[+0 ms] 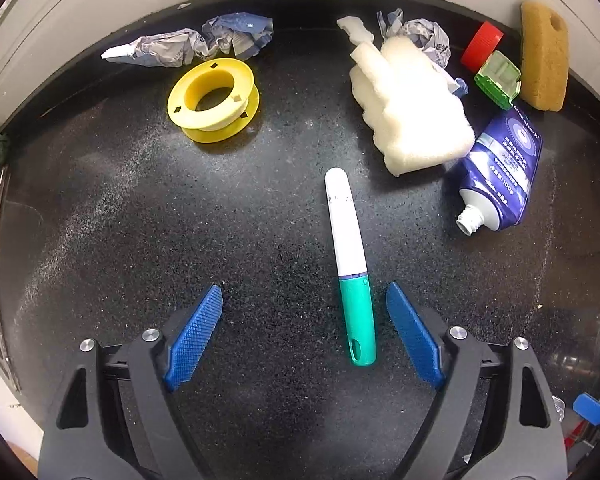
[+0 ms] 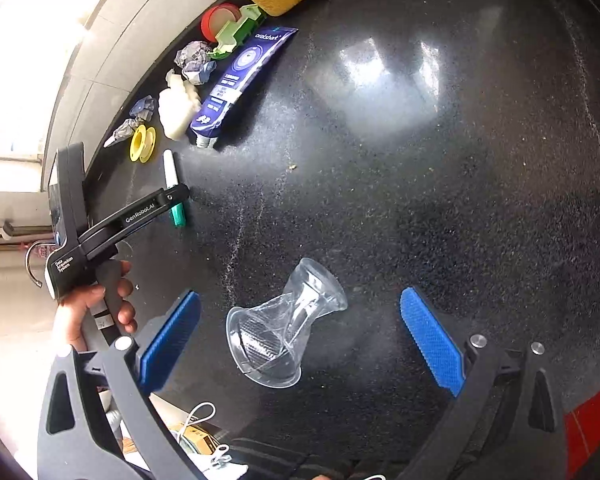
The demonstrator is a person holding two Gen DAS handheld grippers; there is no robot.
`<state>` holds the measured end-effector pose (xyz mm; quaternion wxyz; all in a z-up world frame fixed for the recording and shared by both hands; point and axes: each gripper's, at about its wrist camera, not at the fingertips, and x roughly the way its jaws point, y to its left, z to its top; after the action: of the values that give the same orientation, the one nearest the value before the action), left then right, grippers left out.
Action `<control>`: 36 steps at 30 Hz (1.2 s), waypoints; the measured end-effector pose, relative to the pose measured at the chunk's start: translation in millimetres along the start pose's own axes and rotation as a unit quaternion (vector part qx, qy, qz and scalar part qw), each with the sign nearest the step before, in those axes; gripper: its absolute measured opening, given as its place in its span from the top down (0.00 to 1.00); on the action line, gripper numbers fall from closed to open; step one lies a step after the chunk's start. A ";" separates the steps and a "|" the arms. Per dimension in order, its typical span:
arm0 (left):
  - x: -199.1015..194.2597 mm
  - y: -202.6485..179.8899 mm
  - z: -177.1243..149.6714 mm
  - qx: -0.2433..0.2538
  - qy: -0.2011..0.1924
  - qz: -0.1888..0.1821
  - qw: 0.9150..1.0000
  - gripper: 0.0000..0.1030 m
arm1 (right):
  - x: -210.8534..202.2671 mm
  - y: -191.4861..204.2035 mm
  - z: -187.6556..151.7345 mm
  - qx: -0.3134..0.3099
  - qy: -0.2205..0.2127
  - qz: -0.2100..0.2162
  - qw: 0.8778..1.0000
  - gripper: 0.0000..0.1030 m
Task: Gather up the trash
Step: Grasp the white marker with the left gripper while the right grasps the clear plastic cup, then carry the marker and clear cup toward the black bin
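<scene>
A pen (image 1: 350,256) with a white cap and a teal barrel lies on the black speckled counter (image 1: 140,220). My left gripper (image 1: 304,292) points down over it, open, with the teal end between the blue pads, close to the right pad (image 1: 414,340) and not touching it. In the right wrist view a crushed clear plastic cup (image 2: 284,332) lies on its side between the fingers of my right gripper (image 2: 300,295), which is open and clear of the cup. A hand (image 2: 84,308) holds the left gripper (image 2: 178,196) over the pen (image 2: 171,172).
Along the back wall lie a yellow spool (image 1: 214,100), crumpled paper (image 1: 196,44), white foam pieces (image 1: 412,108), a red cap (image 1: 482,44), a green plastic part (image 1: 498,78), a tan sponge (image 1: 544,56) and an uncapped blue toothpaste tube (image 1: 504,168).
</scene>
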<state>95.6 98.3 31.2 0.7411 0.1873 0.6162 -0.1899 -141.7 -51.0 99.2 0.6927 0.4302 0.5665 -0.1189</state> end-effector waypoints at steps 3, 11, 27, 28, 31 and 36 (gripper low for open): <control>0.8 -1.2 0.5 -0.004 -0.002 -0.003 1.000 0.20 | 6.5 12.6 -4.0 -0.004 0.001 -0.019 1.000 0.07; -9.8 27.6 -4.0 -0.031 -0.009 -0.039 0.999 0.88 | 37.3 20.0 -8.8 -0.009 0.038 -0.036 0.999 0.79; -81.2 135.6 -80.9 -0.132 -0.066 -0.014 0.989 0.88 | 10.6 33.0 22.6 -0.109 -0.047 -0.081 0.990 0.80; -83.3 141.2 -88.0 -0.142 -0.067 -0.012 0.988 0.88 | 12.0 41.0 25.3 -0.117 -0.047 -0.078 0.989 0.80; -92.0 165.5 -115.3 -0.178 -0.071 0.001 0.982 0.88 | 26.0 81.4 31.3 -0.161 -0.036 -0.066 0.984 0.80; -106.2 219.1 -178.7 -0.264 -0.072 0.021 0.962 0.88 | 66.9 187.0 4.0 -0.287 0.004 -0.041 0.957 0.80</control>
<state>39.5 383.1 114.8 0.8104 -0.0163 0.5854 -0.0177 5.0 80.2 126.0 0.7790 0.1904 0.5971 0.0216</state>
